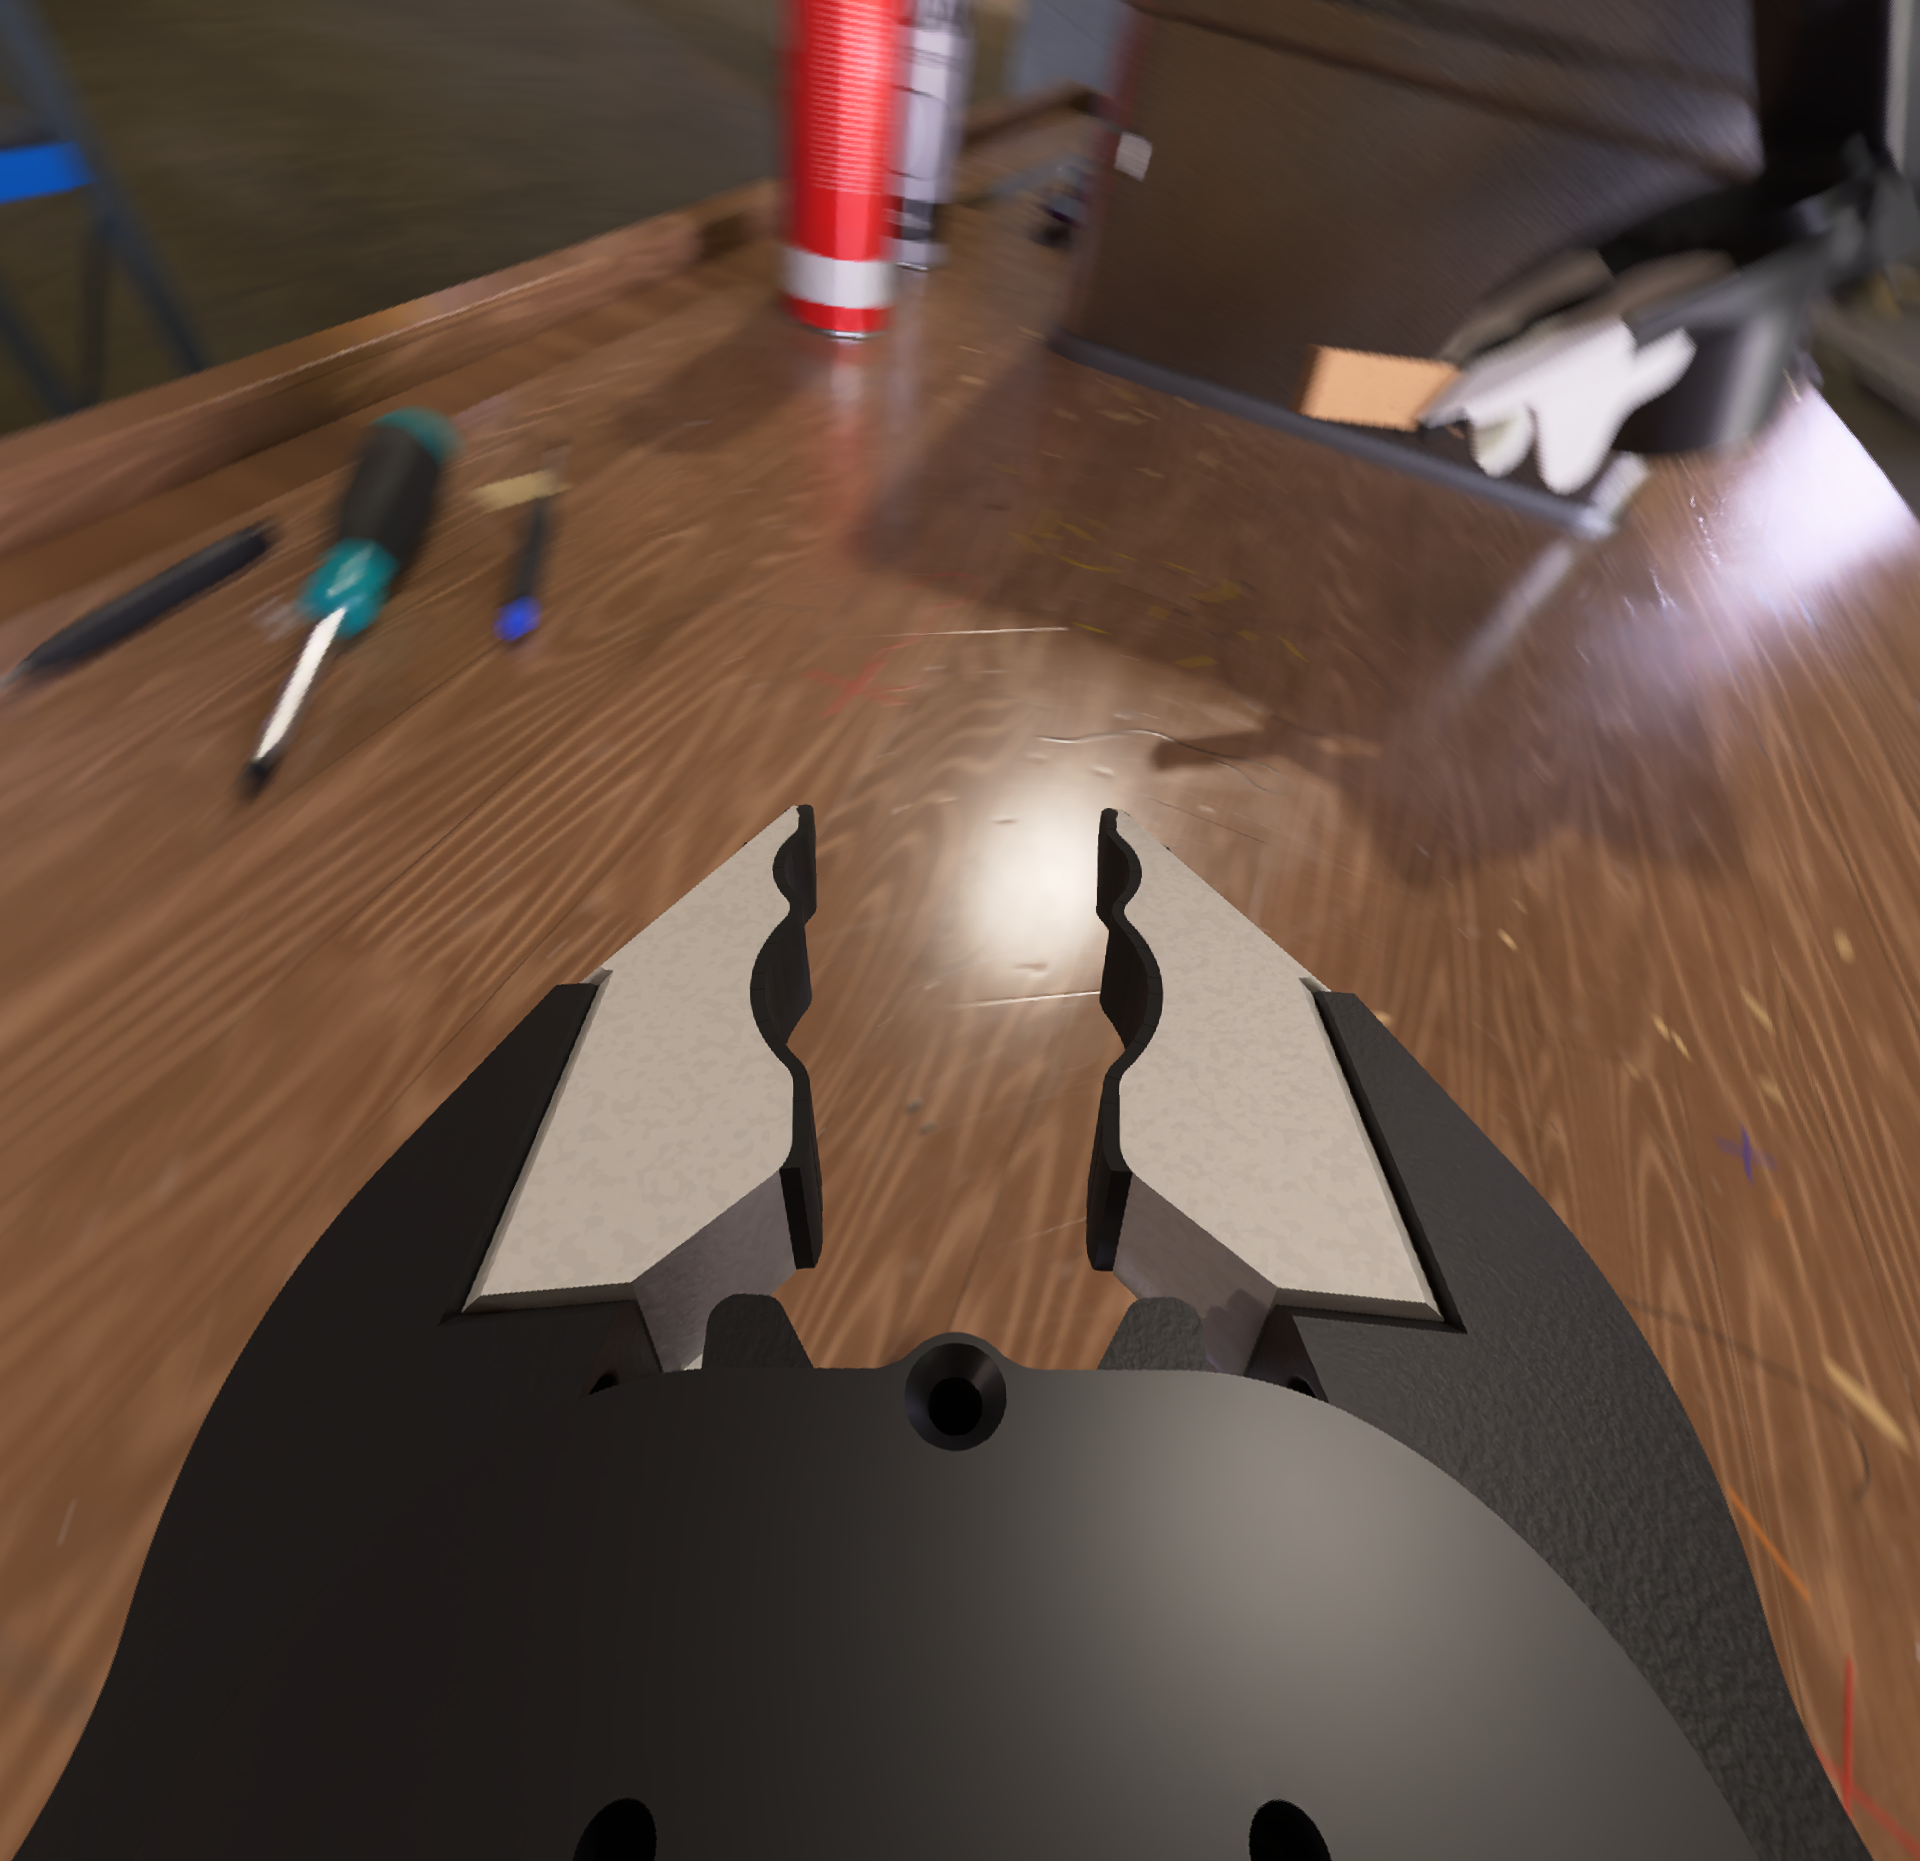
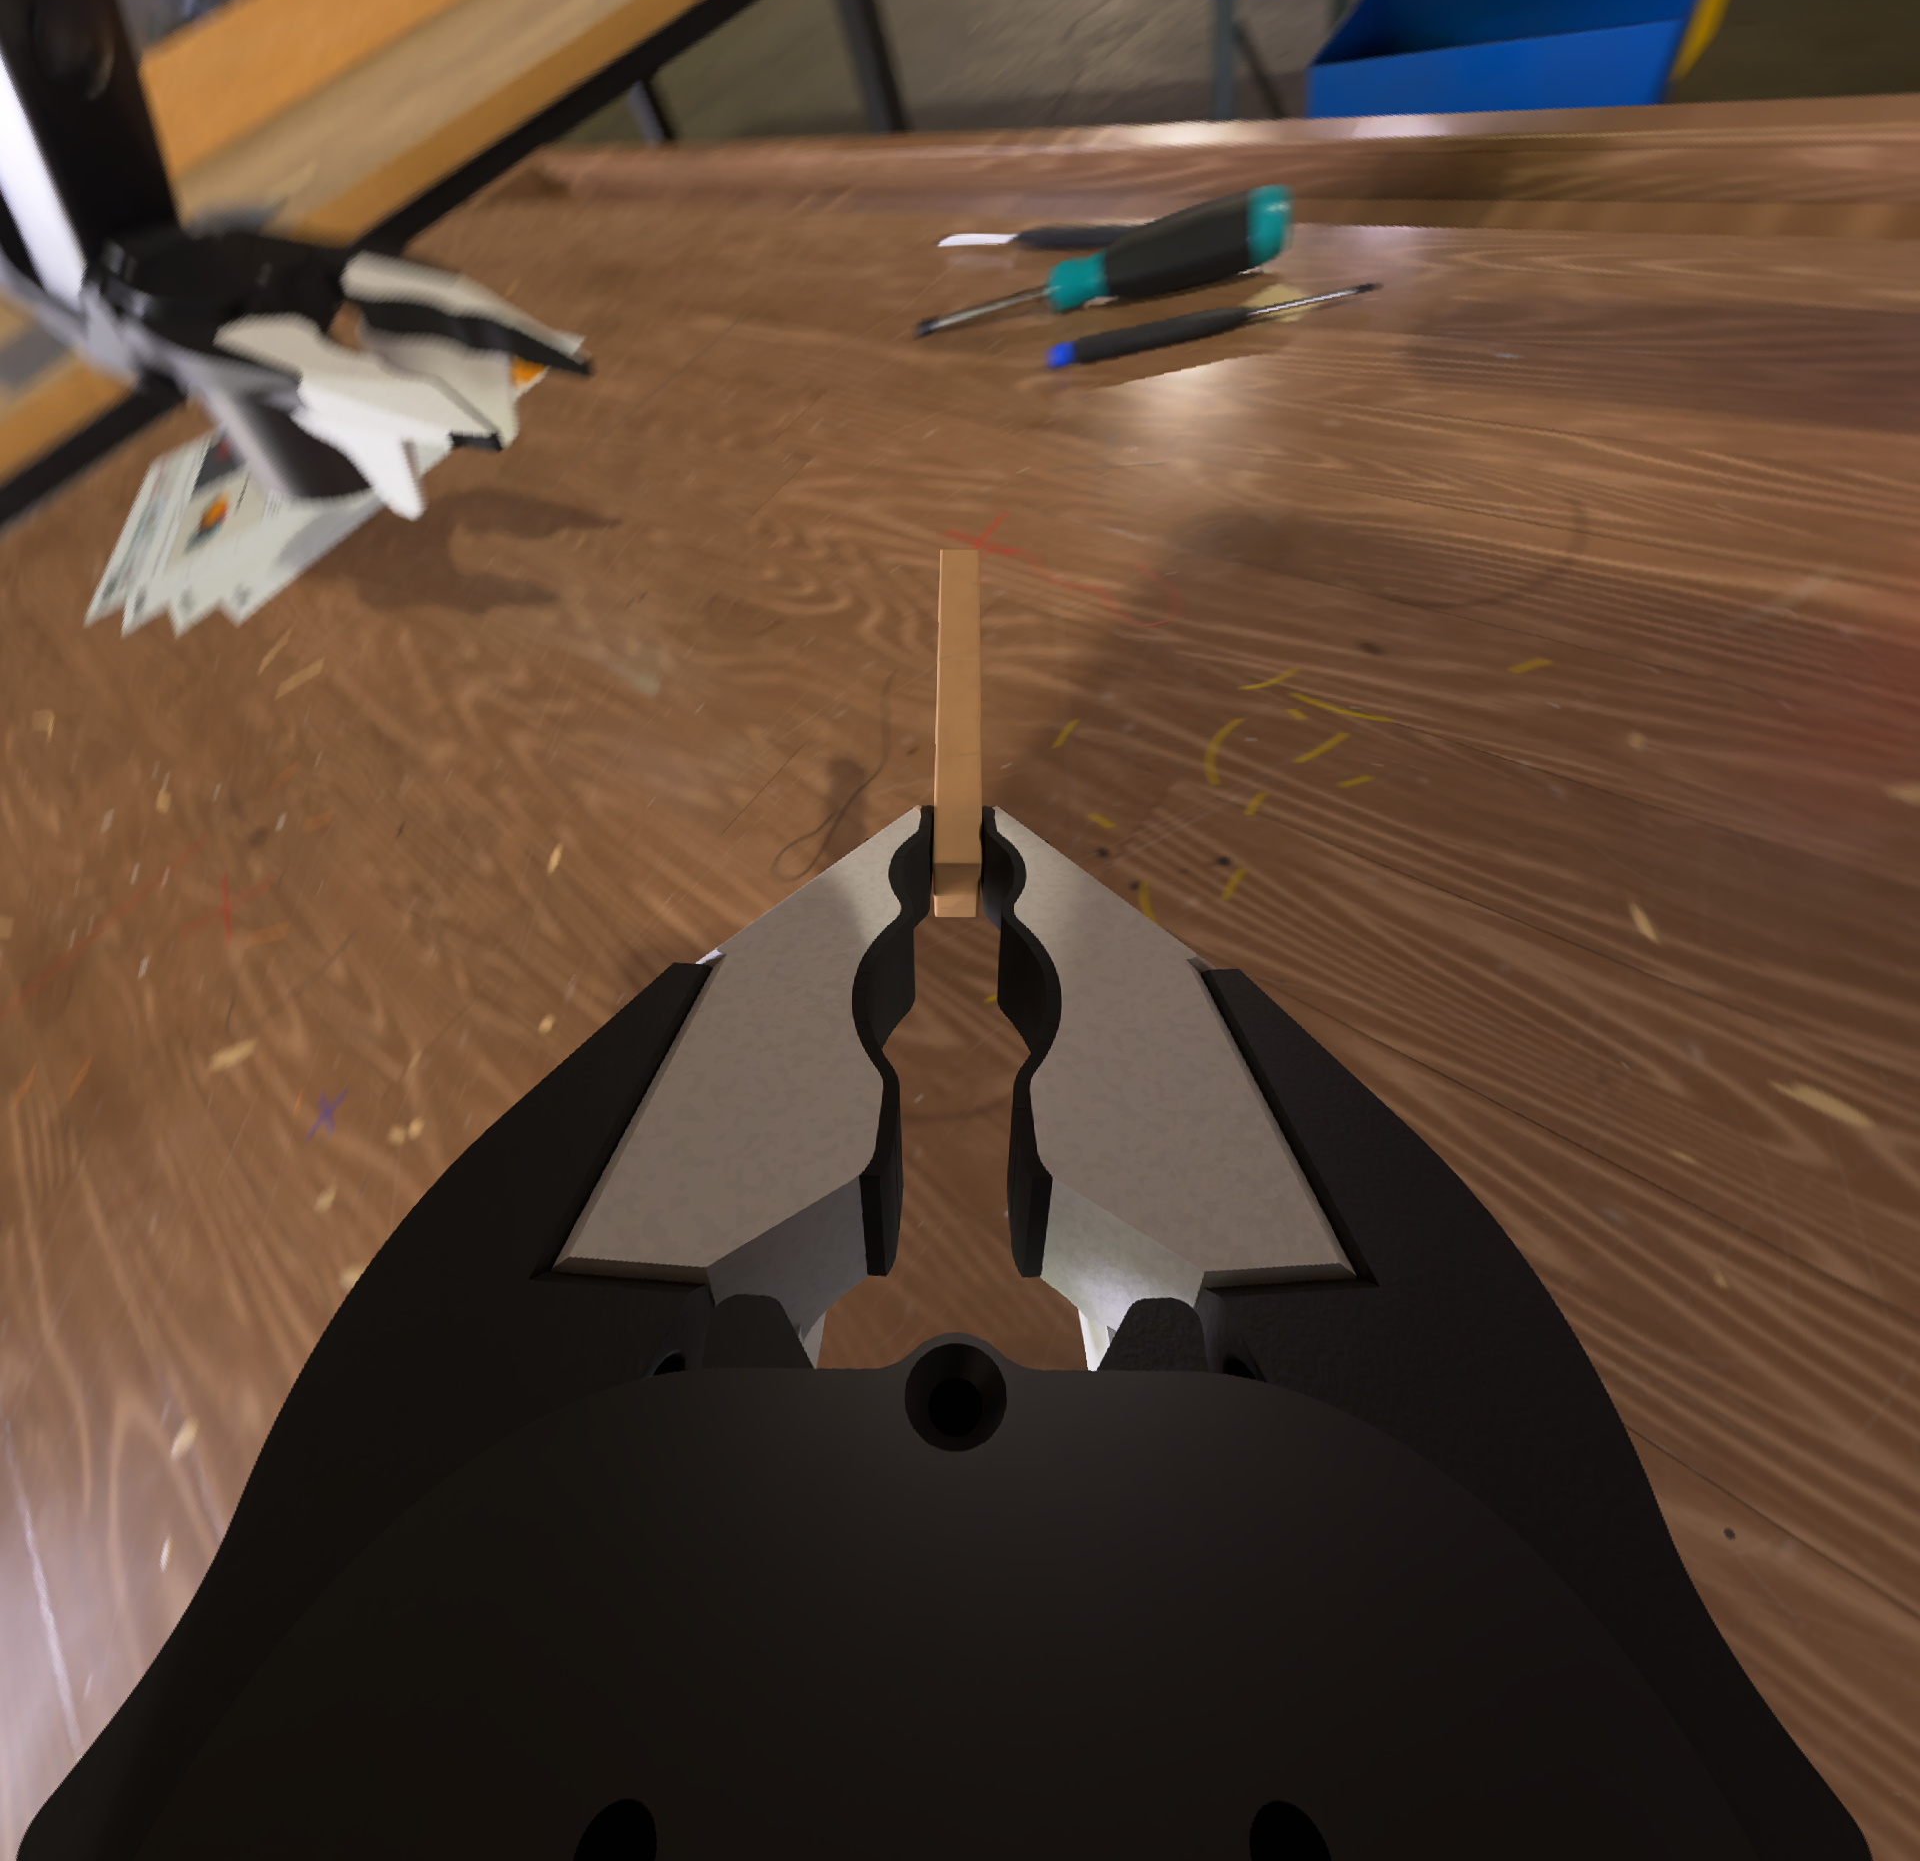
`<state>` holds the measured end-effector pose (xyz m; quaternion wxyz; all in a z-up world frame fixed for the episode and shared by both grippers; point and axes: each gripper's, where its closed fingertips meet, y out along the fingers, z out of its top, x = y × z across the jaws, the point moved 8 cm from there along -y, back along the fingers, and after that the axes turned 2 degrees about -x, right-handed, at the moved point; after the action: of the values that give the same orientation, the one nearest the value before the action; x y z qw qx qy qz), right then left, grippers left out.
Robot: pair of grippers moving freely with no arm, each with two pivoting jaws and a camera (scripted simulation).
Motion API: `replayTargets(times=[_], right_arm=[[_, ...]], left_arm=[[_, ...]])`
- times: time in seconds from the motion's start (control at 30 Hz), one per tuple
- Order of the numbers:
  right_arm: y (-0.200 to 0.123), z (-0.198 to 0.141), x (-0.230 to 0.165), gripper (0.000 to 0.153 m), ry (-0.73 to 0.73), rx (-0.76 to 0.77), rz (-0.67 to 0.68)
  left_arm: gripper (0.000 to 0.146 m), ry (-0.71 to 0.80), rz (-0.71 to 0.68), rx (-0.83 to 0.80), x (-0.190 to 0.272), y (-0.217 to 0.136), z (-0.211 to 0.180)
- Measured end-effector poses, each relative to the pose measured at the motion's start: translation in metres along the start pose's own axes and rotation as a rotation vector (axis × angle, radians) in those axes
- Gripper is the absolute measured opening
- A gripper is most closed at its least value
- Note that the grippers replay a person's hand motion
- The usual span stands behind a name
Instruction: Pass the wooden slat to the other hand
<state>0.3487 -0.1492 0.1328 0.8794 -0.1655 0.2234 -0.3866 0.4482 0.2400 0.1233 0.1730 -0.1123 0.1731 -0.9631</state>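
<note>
My right gripper [image 2: 956,824] is shut on the near end of a thin light wooden slat [image 2: 957,710], which sticks out forward, edge-on, above the wooden table [image 2: 1455,876]. In the left wrist view the same slat [image 1: 1361,388] shows at the upper right, held by the right gripper [image 1: 1455,409]. My left gripper [image 1: 956,824] is open and empty above the table [image 1: 520,980]. It also shows at the upper left of the right wrist view [image 2: 551,377], blurred, away from the slat.
A teal-handled screwdriver [image 1: 353,554], a dark pen [image 1: 145,596] and a blue-tipped pen [image 1: 525,564] lie at the left. A red-and-white can [image 1: 842,138] stands at the back. Papers [image 2: 218,544] lie near the table edge. A blue bin [image 2: 1496,45] stands beyond.
</note>
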Motion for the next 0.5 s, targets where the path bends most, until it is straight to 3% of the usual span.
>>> replayTargets(times=[0.13,0.23,0.33,0.5], right_arm=[[0.004,0.0,-0.035,0.008,-0.17,-0.11,0.081],[0.017,0.001,-0.052,0.008,-0.228,-0.173,0.163],[0.027,0.002,-0.064,0.008,-0.284,-0.203,0.25],[0.038,0.001,-0.067,0.008,-0.281,-0.241,0.371]], left_arm=[[0.053,0.327,-0.186,-0.101,0.062,0.043,0.021],[0.05,0.447,-0.278,-0.169,0.097,0.076,0.024],[0.052,0.486,-0.312,-0.189,0.111,0.099,0.025],[0.054,0.413,-0.445,-0.152,0.115,0.112,0.029]])
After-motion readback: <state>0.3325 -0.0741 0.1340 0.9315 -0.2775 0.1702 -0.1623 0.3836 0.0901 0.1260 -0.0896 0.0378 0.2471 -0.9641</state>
